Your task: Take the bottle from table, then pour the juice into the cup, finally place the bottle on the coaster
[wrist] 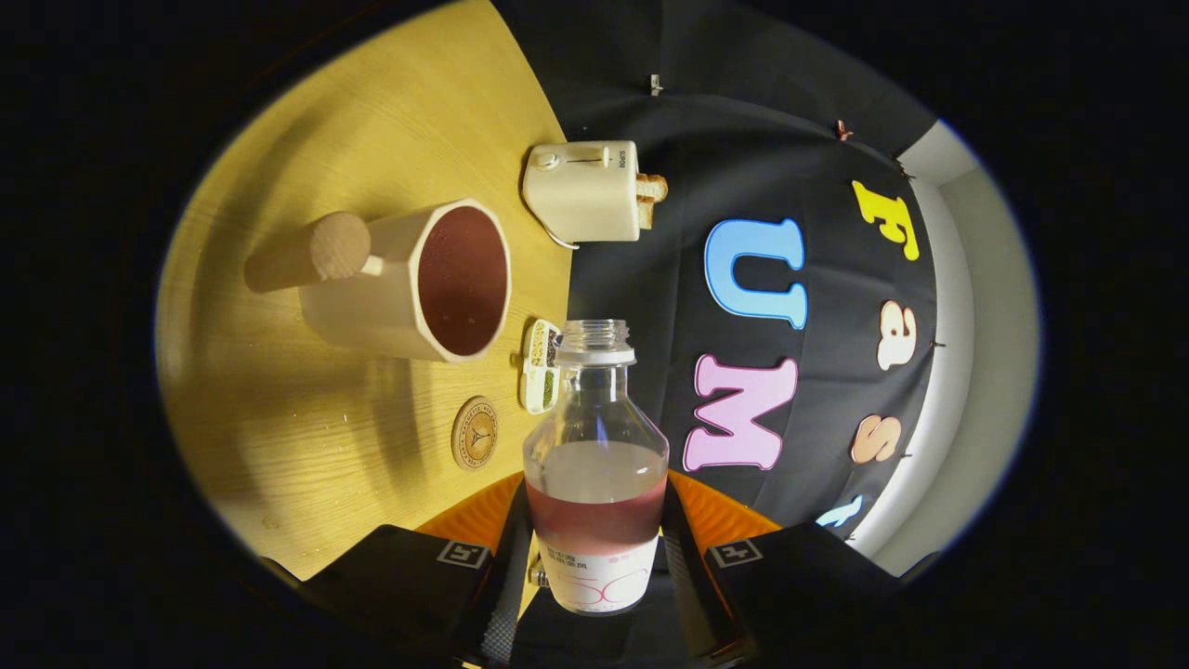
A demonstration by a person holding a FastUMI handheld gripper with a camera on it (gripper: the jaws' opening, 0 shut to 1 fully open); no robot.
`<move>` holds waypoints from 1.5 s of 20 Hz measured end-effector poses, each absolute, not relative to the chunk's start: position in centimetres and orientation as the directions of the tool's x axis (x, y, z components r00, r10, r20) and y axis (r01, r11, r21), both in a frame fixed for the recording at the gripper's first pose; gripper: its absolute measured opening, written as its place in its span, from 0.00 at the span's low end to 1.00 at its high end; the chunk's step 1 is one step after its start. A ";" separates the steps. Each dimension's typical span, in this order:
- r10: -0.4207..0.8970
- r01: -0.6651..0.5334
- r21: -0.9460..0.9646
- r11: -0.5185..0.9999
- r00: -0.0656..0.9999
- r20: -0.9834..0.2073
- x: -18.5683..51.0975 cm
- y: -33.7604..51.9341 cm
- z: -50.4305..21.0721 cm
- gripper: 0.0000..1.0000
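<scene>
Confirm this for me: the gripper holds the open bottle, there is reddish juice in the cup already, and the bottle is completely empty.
Not quite. The gripper view shows the bottle, uncapped and clamped between the gripper fingers, holding a band of reddish juice, so it is not empty. The rest stands: the cup on the table has reddish juice inside.

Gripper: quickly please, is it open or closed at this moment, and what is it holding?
Gripper: closed, fingers pressing both sides of the uncapped bottle, which has juice inside and is tipped sideways toward the cup.
</scene>
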State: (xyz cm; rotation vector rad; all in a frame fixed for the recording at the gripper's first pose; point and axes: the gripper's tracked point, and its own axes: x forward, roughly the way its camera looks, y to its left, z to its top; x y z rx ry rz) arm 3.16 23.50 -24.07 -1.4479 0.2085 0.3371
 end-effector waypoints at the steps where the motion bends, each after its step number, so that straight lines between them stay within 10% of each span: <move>1: 0.101 -0.345 -0.936 0.067 0.936 -0.338 3.3 23.4 -24.0 0.70; 30: 0.134 -0.330 -0.931 -0.157 0.927 -0.351 3.4 22.9 -25.9 0.70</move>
